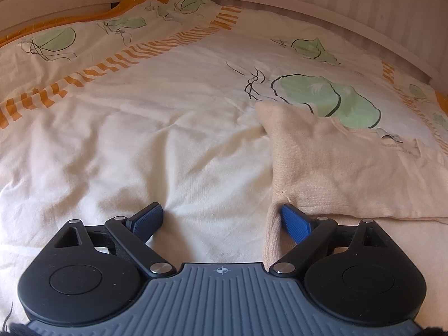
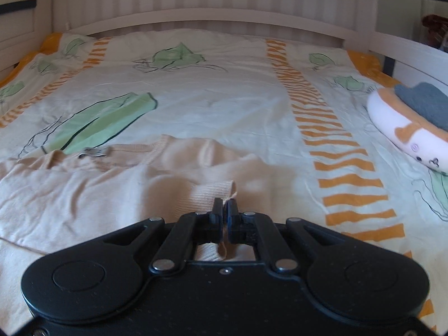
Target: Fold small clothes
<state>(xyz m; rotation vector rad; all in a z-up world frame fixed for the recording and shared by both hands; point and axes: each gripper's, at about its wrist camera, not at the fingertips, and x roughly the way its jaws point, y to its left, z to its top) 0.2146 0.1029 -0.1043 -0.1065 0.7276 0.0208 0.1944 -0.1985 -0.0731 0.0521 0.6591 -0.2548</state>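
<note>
Nearest the lens in the right wrist view, the right gripper [image 2: 224,205] has its jaws pinched together on a ribbed cuff [image 2: 208,191] of the beige sweater [image 2: 84,190], with a fold of the knit hanging between and below the pads. The left gripper [image 1: 222,218] stands wide, holding nothing; its right blue pad [image 1: 295,224] touches the sweater's edge, while the left pad presses on bare cloth.

Writing: a small label [image 1: 390,137] sits at the sweater's neckline, with faint lettering on the knit beside it; neither can be read.

Surface and room: the sweater lies partly folded on a cream duvet [image 1: 140,140] printed with green leaves and orange striped bands, spread over a bed with a white frame [image 2: 224,18]. Pale striped wallpaper lies behind. A round plush cushion [image 2: 400,128], white and orange with a drawn face, rests at the duvet's right side with a grey item [image 2: 425,103] on top.

Hidden or unclear: the sweater runs off the right edge in the left wrist view, and dark objects in the far right corner cannot be identified.
</note>
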